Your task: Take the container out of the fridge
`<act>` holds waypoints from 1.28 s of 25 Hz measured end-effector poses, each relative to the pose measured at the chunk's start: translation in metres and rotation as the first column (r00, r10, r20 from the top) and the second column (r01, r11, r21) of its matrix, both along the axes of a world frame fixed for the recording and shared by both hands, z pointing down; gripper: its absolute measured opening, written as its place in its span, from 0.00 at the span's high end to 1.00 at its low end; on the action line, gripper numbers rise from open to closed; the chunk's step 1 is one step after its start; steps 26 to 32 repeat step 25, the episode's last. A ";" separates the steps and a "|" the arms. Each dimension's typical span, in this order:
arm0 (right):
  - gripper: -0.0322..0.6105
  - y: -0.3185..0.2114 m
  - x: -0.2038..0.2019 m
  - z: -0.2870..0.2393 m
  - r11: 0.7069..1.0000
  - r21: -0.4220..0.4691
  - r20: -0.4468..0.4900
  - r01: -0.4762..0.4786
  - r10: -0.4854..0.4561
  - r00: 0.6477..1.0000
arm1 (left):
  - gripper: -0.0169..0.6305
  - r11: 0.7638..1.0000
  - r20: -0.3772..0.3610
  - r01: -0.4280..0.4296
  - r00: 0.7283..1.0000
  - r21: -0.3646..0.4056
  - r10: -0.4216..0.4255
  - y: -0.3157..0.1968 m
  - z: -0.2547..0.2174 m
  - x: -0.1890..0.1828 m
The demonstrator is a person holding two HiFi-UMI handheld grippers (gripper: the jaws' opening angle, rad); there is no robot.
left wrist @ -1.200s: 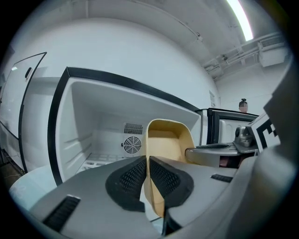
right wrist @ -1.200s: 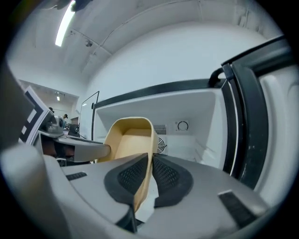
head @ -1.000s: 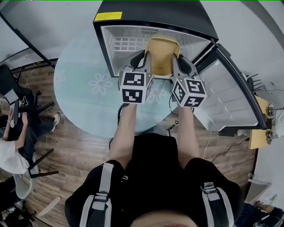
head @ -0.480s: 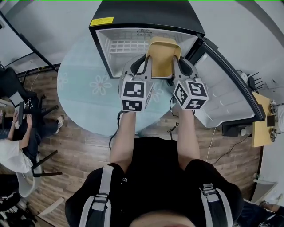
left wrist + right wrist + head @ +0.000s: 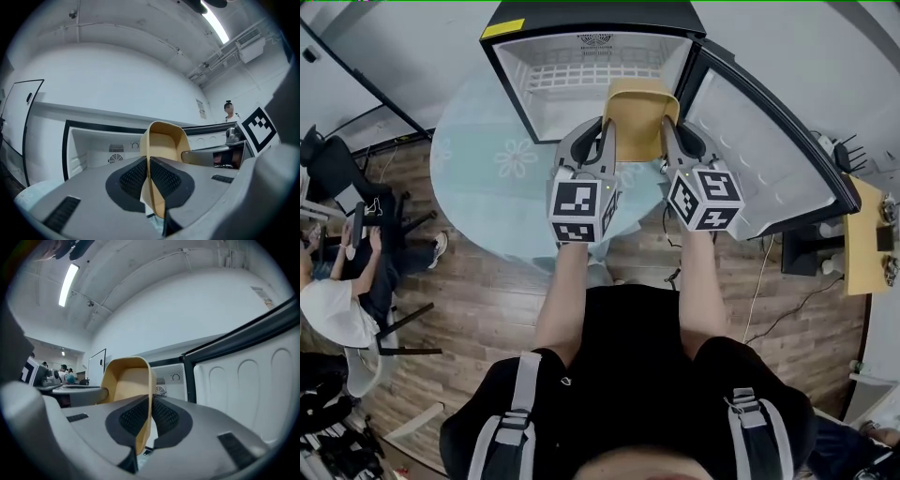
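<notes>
A tan open-topped container (image 5: pixel 642 111) hangs in front of the open black fridge (image 5: pixel 511 66), held between both grippers. My left gripper (image 5: pixel 606 127) is shut on the container's left wall, and in the left gripper view the thin tan wall (image 5: pixel 161 140) stands pinched between the pads of that gripper (image 5: pixel 149 163). My right gripper (image 5: pixel 667 127) has the right wall between its jaws, which are closing on it. The right gripper view shows that wall (image 5: pixel 125 376) pressed between the pads of the right gripper (image 5: pixel 151 405). The container's inside looks empty.
The fridge's white interior has a wire shelf (image 5: pixel 581 75) at the back. Its door (image 5: pixel 769 141) swings wide open to the right. A pale blue round rug (image 5: pixel 487 178) lies under the fridge. A seated person (image 5: pixel 337 309) and chairs are at left, and a wooden desk (image 5: pixel 867 234) is at right.
Both grippers have drawn the container back out of the fridge opening toward me. It now hangs in front of the fridge's front edge.
</notes>
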State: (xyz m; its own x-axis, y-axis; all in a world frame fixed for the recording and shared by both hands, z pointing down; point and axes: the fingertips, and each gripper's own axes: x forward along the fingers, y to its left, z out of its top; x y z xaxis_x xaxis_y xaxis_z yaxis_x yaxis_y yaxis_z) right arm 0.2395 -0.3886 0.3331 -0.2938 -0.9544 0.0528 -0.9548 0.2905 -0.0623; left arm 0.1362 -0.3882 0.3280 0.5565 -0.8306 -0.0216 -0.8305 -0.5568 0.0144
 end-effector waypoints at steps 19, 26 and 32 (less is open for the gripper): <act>0.92 0.024 -0.021 0.013 0.996 -0.001 0.057 0.084 -0.083 0.995 | 0.94 0.998 0.015 0.049 0.999 -0.044 -0.049 0.030 0.010 -0.021; 0.92 0.022 -0.018 0.007 0.997 0.009 0.054 0.083 -0.083 0.995 | 0.93 0.999 0.016 0.033 0.999 -0.031 -0.032 0.031 0.004 -0.018; 0.92 0.022 -0.018 0.007 0.997 0.009 0.054 0.083 -0.083 0.995 | 0.93 0.999 0.016 0.033 0.999 -0.031 -0.032 0.031 0.004 -0.018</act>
